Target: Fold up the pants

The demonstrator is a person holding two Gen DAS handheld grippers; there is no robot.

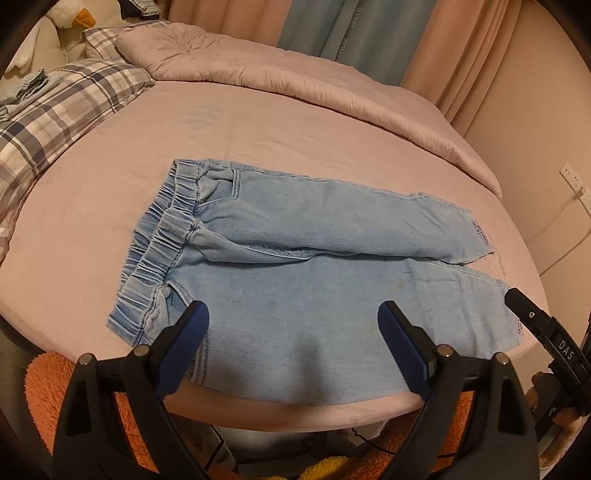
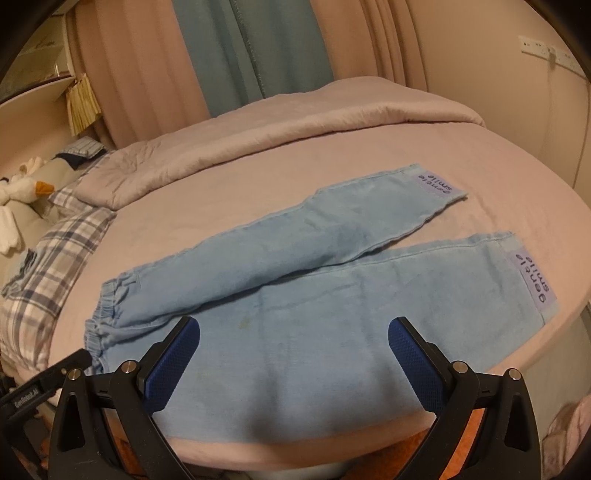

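Note:
Light blue denim pants (image 1: 295, 258) lie flat on the pink bed, elastic waistband (image 1: 162, 236) to the left, both legs stretched to the right. In the right wrist view the pants (image 2: 314, 295) show purple cuff labels (image 2: 532, 280). My left gripper (image 1: 293, 314) is open above the near leg, close to the waistband end, with nothing between its blue pads (image 1: 184, 350). My right gripper (image 2: 293, 328) is open over the near leg's middle, also holding nothing. The right gripper's black body (image 1: 546, 332) shows at the right edge of the left wrist view.
A folded pink duvet (image 1: 295, 77) runs along the far side of the bed. Plaid pillows (image 1: 62, 103) and a plush duck (image 1: 70, 14) sit at the left. The bed's near edge (image 1: 295, 410) is just below the pants. Curtains (image 2: 251, 51) hang behind. An orange fluffy rug (image 1: 44, 391) lies below.

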